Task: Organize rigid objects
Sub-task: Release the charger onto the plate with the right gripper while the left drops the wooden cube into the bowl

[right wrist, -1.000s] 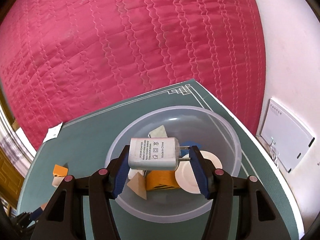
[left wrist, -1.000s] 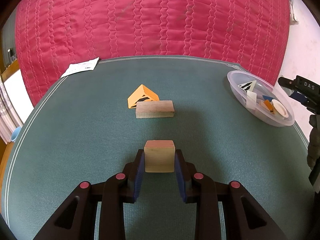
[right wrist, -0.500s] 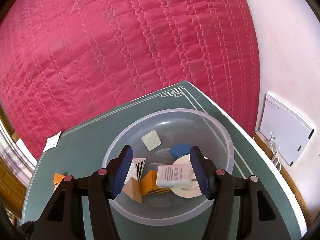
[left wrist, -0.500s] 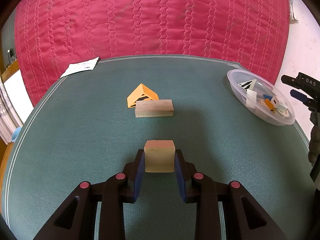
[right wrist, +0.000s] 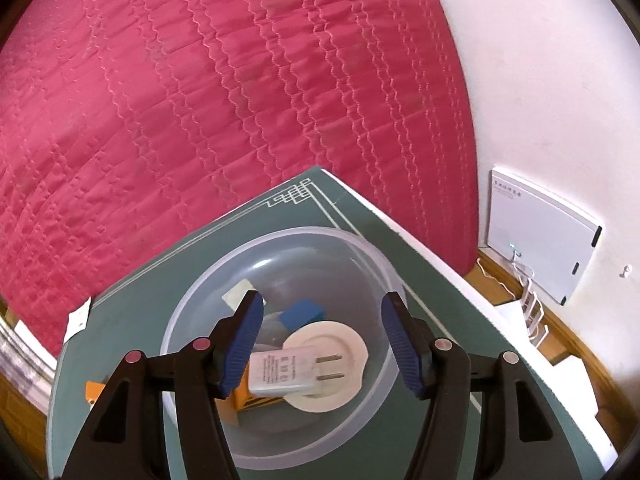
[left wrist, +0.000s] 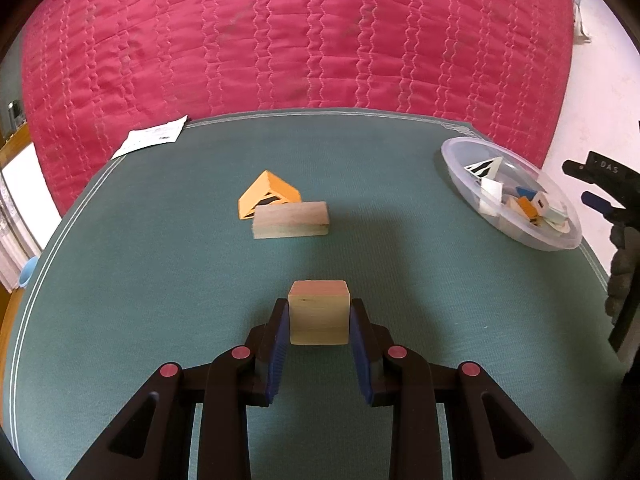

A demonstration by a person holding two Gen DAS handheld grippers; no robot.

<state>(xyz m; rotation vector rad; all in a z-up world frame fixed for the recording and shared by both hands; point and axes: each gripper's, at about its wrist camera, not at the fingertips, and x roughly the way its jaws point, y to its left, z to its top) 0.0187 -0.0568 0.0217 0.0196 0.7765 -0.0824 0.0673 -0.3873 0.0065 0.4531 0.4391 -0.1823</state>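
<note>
Two grippers busy: my left gripper point(left wrist: 319, 334) clamps the wooden cube point(left wrist: 319, 312) over the mat, so I'll carry it level to the bowl point(right wrist: 192, 308) once my right gripper point(right wrist: 322, 344), jaws opening and empty above the dropped charger point(right wrist: 282, 374), clears.

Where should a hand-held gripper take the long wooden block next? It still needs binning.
Grip the long wooden block across its narrow width, front and back long faces, from above. It lies flat and crosswise; the orange wedge sits close behind, so lower the rear pad carefully.
</note>
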